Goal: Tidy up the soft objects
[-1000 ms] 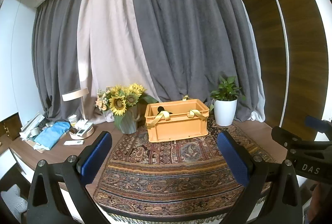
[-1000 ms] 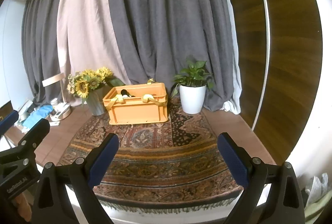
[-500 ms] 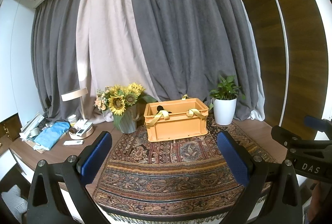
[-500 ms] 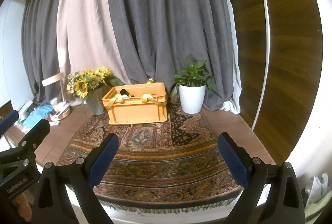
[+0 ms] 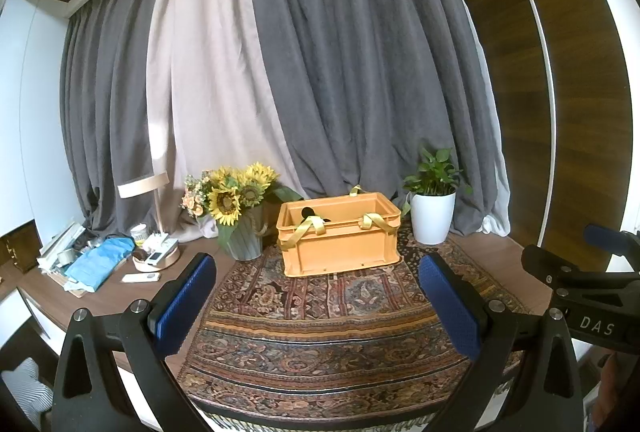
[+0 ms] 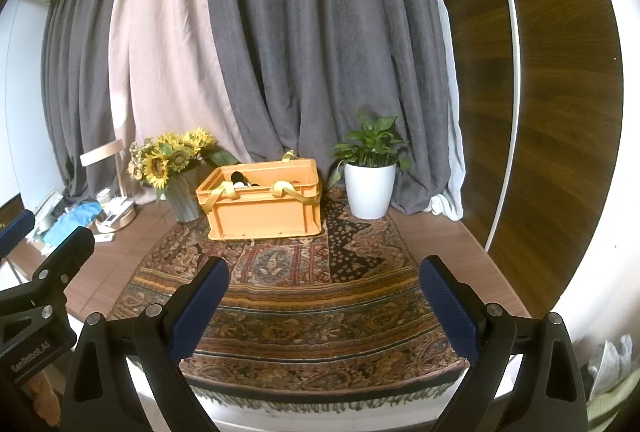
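Observation:
An orange plastic crate (image 5: 340, 240) (image 6: 264, 208) stands at the back of a patterned rug (image 5: 320, 312) (image 6: 300, 292). Yellow fabric straps (image 5: 308, 228) (image 6: 286, 188) hang over its front rim. A black and white soft thing (image 5: 310, 212) (image 6: 240, 180) shows just above the rim inside, mostly hidden. My left gripper (image 5: 316, 304) is open and empty, held above the rug's near part, well short of the crate. My right gripper (image 6: 322, 308) is open and empty at a like distance.
A vase of sunflowers (image 5: 236, 212) (image 6: 172, 168) stands left of the crate, a white potted plant (image 5: 432, 208) (image 6: 370, 180) right of it. Small items, a blue cloth (image 5: 100, 264) and a lamp (image 5: 144, 188) lie far left. Grey curtains hang behind.
The crate sits very slightly lower in the left wrist view at first, then steadies. Both grippers stay open and nearly still.

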